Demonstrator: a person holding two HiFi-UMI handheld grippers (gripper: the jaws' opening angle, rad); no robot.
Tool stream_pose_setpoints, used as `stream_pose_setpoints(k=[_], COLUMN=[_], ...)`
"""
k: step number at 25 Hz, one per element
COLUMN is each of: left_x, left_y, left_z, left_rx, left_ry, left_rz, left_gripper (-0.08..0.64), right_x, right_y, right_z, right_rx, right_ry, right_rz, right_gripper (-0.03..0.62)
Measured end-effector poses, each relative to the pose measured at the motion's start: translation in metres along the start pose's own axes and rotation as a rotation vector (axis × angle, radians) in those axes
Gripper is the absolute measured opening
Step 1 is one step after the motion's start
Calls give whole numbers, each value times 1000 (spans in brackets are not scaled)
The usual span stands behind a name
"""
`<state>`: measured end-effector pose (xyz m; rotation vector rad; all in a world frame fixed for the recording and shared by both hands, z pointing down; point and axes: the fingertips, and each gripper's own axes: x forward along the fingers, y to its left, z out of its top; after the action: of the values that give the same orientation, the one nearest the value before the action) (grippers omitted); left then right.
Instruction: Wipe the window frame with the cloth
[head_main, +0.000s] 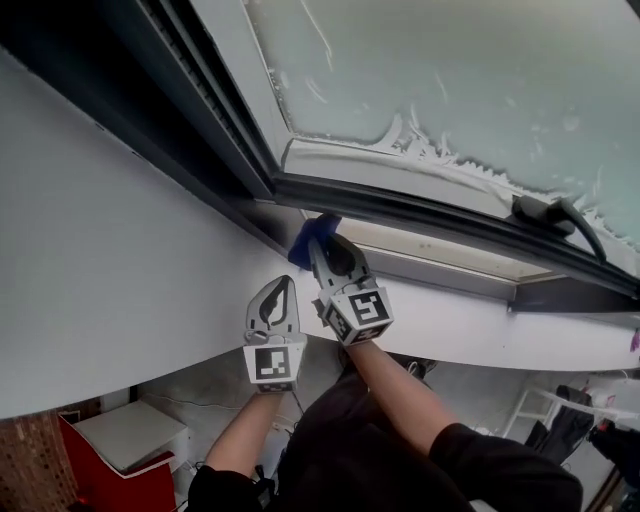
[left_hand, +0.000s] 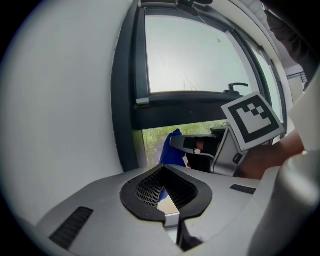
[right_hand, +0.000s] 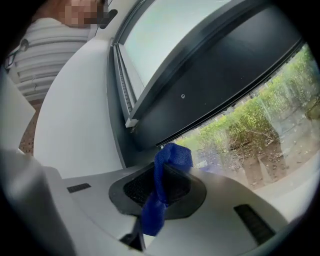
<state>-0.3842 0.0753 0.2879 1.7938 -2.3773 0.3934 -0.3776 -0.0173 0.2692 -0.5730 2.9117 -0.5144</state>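
My right gripper (head_main: 325, 245) is shut on a blue cloth (head_main: 312, 233), whose bunched tip presses at the dark window frame (head_main: 400, 205) near its lower left corner. In the right gripper view the blue cloth (right_hand: 162, 187) runs between the closed jaws and sticks out toward the dark frame (right_hand: 210, 95). My left gripper (head_main: 278, 300) hangs shut and empty just left of and below the right one, in front of the white wall. In the left gripper view the blue cloth (left_hand: 171, 147) and the right gripper (left_hand: 200, 147) show ahead at the frame's opening.
A frosted glass pane (head_main: 450, 70) fills the sash above, with a black window handle (head_main: 550, 213) at right. White wall (head_main: 110, 250) lies left and below. A red and white cabinet (head_main: 120, 450) stands on the floor at lower left, a drying rack (head_main: 590, 410) at lower right.
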Motion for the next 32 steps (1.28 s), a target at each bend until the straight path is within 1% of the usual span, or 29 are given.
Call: stream_pose_setpoints(k=[3,6,9,19,28,32], left_x=[11,22,29,35,39,41], left_y=[4,-1,-3,3,4,4], left_z=[-9,-13,-16,-22,-15,-15], left_rx=[1,28,30,43,44,26], left_ry=[14,15,19,27,5,1], left_rz=[4,-25,-40,-45,-49,-43], left_gripper=[3,3,3,3,3,4], right_x=[12,26,40,79,89,88], right_y=[-6,-13,-19,-25,-17,-17], right_z=[4,6,11,25,26,28], right_rx=[22,51,76,83,95,67], right_ry=[-29,-66,-119,-214,-241,-234], right_rz=[6,2,13,74,94,90], right_gripper=[34,34,34,34,34,34])
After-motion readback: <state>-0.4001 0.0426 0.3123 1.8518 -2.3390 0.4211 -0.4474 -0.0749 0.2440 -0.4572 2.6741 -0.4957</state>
